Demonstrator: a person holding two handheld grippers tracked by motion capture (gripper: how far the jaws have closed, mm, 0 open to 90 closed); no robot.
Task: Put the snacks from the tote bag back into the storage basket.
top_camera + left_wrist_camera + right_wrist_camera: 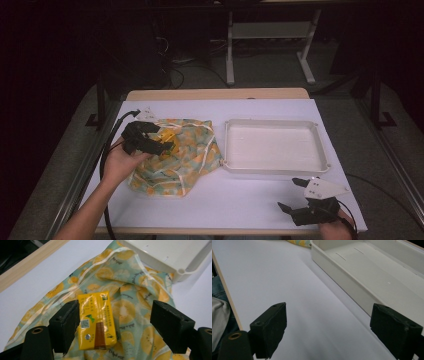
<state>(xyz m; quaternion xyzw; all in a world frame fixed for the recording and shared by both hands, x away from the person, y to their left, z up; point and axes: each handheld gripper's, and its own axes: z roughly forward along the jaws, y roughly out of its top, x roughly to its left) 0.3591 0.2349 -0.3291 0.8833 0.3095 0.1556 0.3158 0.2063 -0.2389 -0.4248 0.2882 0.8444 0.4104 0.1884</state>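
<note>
A yellow packet (96, 320) with green and brown print lies on a cloth bag (135, 312) printed with lemon slices. My left gripper (116, 322) is open around the packet. Its left jaw sits right against the packet's side, and its right jaw stands well clear. In the high view the left gripper (162, 137) hovers over the bag (190, 160) at the table's left, with the packet (168, 138) between its jaws. My right gripper (288, 193) rests open near the front right edge, holding nothing; the right gripper (329, 325) has bare table between its jaws.
A shallow white tray (275, 165) with nothing in it stands right of the bag; one tray (175, 257) corner touches the bag's edge, and the tray (352, 282) wall runs ahead of the right gripper. A white sheet (240, 195) covers the table. A cable trails off the left side.
</note>
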